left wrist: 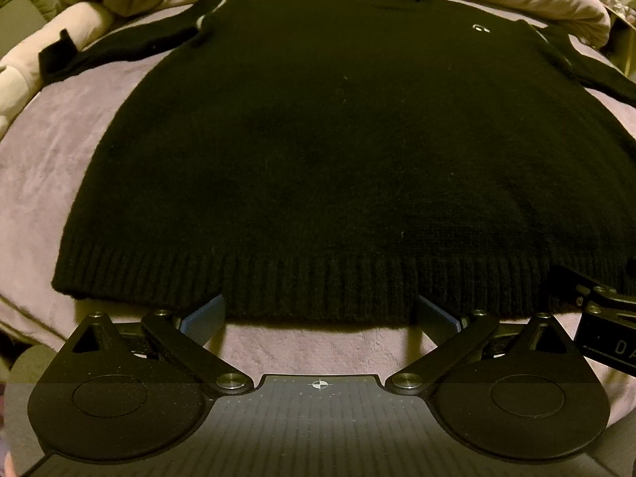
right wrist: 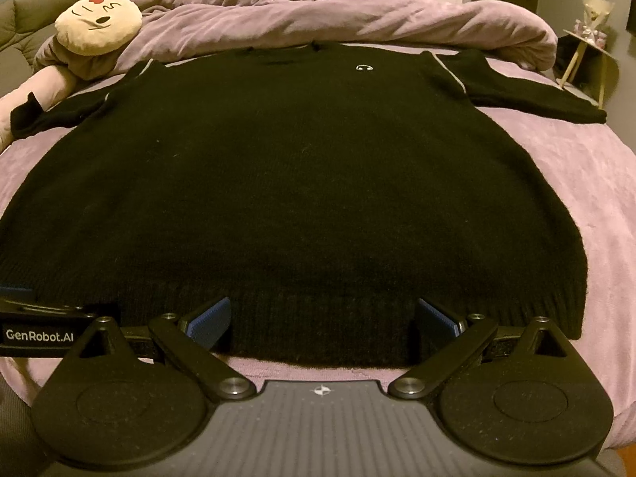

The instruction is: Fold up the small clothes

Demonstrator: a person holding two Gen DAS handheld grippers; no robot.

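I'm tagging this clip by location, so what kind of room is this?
Most likely a bedroom: the black sweater lies on a bed with a lilac sheet, a rumpled duvet and a round plush cushion.

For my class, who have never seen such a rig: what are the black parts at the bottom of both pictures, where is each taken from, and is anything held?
A person holds one two-finger gripper in each hand; each carries a camera looking along its fingers. One picture looks from the left gripper, the other from the right gripper. A black sweater lies flat on a purple blanket, a round plush cushion beyond it. Both grippers are open at the ribbed hem; nothing is held.
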